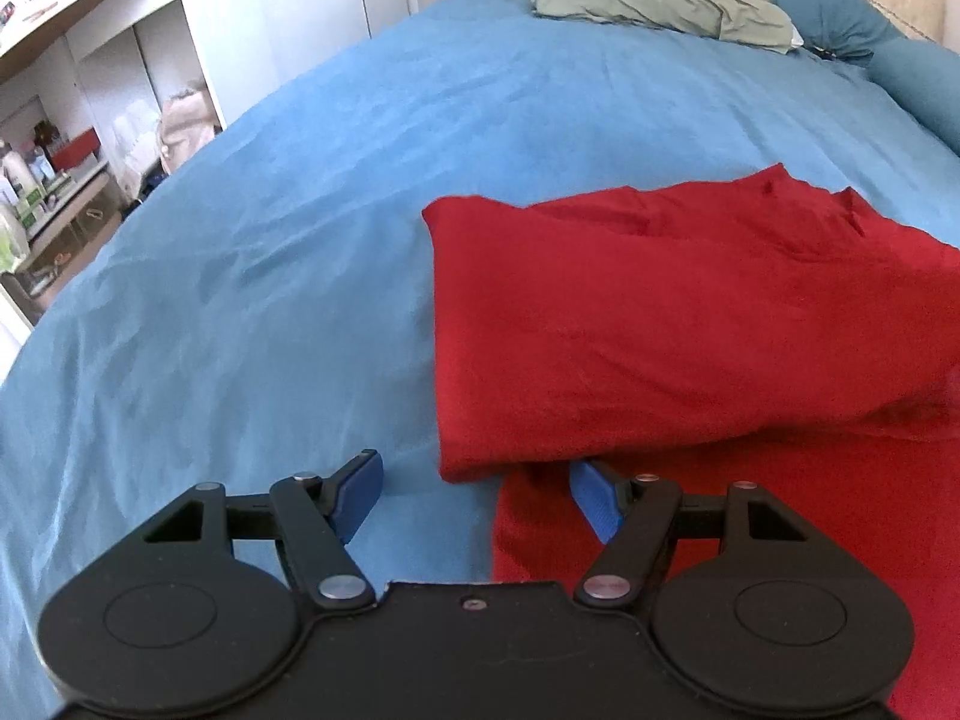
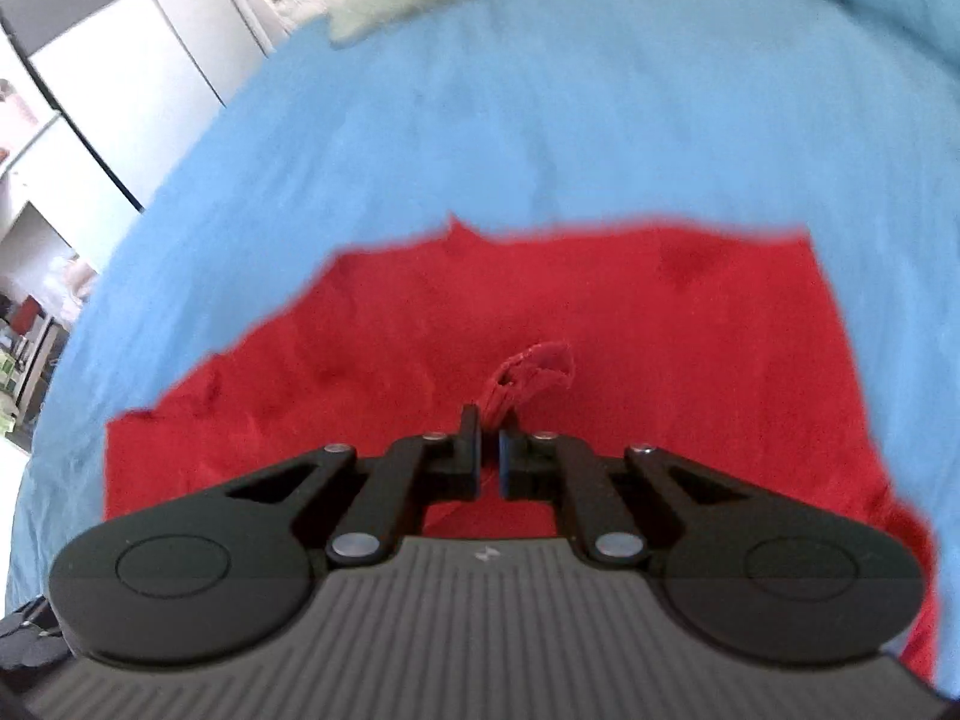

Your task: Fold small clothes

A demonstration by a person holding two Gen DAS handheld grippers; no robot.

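Observation:
A red garment (image 1: pixel 690 324) lies partly folded on the blue bedsheet (image 1: pixel 270 270), its upper layer doubled over a lower layer. My left gripper (image 1: pixel 477 495) is open, low over the sheet at the fold's near left corner, its right finger (image 1: pixel 594 501) tucked just under the folded edge. In the right wrist view the same red garment (image 2: pixel 600 312) spreads over the sheet. My right gripper (image 2: pixel 491 450) is shut on a bunched pinch of the red fabric (image 2: pixel 531 375), lifted above the rest of the cloth.
A green pillow (image 1: pixel 660 3) and teal pillows (image 1: pixel 840 6) lie at the bed's head against a patterned cover. White shelves (image 1: pixel 90 138) with small items stand left of the bed. Blue sheet (image 2: pixel 540 120) stretches beyond the garment.

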